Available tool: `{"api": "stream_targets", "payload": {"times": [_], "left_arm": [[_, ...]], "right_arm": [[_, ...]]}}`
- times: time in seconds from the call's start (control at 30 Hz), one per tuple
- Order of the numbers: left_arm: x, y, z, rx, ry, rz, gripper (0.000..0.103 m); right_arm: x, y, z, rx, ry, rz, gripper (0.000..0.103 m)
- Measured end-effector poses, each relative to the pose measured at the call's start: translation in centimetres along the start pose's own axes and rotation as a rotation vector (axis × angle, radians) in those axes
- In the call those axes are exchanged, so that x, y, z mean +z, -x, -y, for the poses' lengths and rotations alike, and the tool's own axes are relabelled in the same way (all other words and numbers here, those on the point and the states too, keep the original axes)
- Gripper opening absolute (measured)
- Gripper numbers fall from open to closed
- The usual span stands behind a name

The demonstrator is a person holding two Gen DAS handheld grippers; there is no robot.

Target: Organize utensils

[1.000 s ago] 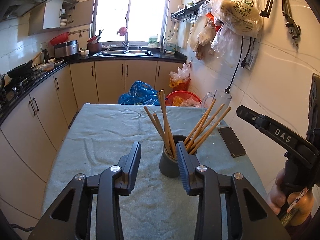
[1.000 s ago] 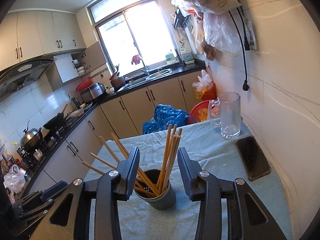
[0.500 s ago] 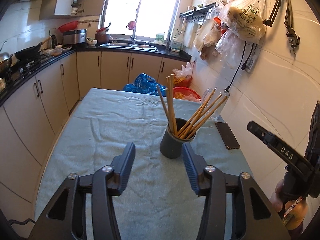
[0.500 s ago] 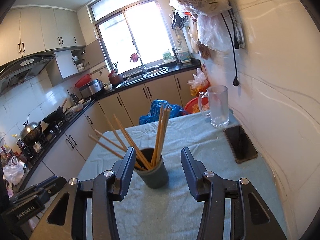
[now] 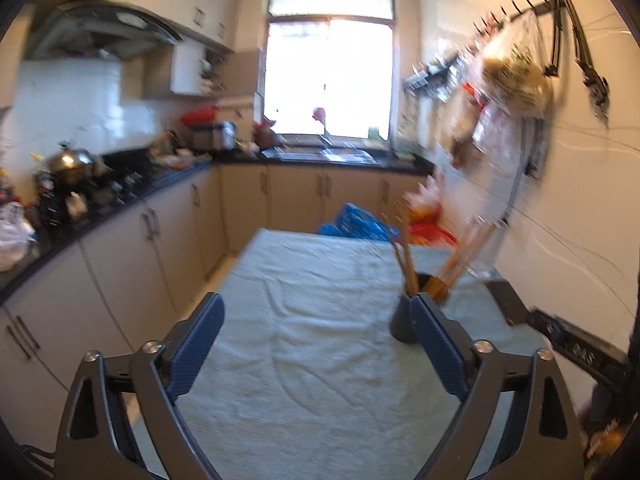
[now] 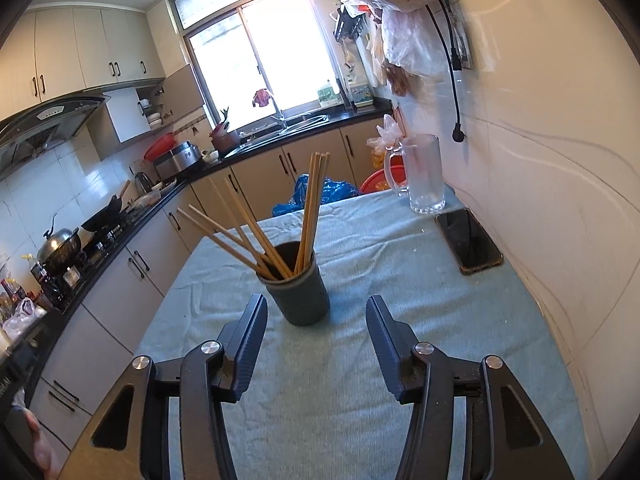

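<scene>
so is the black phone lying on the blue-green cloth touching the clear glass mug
No, the black phone lies apart from the clear glass mug, with bare blue-green cloth between them.

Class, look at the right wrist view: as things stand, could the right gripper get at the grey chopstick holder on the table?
Probably yes. The right gripper is open and empty, and the grey chopstick holder stands just beyond its fingertips with only bare cloth between. The chopsticks lean above, clear of the holder's sides.

I count one dark holder on the cloth, eight wooden chopsticks standing in it, as best I can tell, plus one glass mug and one phone.
</scene>
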State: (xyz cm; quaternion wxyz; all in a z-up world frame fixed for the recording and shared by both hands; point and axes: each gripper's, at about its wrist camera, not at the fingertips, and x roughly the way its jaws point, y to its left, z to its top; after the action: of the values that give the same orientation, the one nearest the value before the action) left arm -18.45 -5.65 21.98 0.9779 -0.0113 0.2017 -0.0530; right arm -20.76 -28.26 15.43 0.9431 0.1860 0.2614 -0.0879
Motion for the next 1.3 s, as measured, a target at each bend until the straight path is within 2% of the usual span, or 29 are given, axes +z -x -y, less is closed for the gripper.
{"api": "stream_targets", "payload": {"times": [0.1,0.2,0.43,0.73,0.87,1.03,1.3], "left_arm": [[0.0,1.7,-0.1,0.092,-0.018,0.094,0.103],[-0.1,2.7,0.1,0.153,-0.061,0.122,0.103],[-0.7,3.3,1.1,0.119,-0.084,0.126,0.103],[-2.9,1.4,2.5,0.02,-0.098,0.035,0.103],[-4.1,0.1,3.4,0.018,-0.122,-0.026,0.103],[-5.2,-1.7,3.8,0.006,-0.121,-0.119,0.103],[-5.9,-3.1,3.8,-0.002,-0.111,-0.17,0.103]], "right_arm": [[-0.9,0.3,-0.2,-0.004,-0.001,-0.006,0.057],[-1.9,0.5,-0.5,-0.007,-0.001,-0.011,0.058],[-4.2,0.9,-1.5,-0.035,0.033,-0.023,0.062],[-5.2,2.2,-1.5,-0.117,0.049,0.039,0.063],[-5.3,2.6,-1.8,-0.153,0.072,0.075,0.07],[-5.6,1.9,-1.9,-0.173,0.095,0.063,0.071],[-6.0,0.9,-0.8,-0.192,0.068,0.031,0.071]]}}
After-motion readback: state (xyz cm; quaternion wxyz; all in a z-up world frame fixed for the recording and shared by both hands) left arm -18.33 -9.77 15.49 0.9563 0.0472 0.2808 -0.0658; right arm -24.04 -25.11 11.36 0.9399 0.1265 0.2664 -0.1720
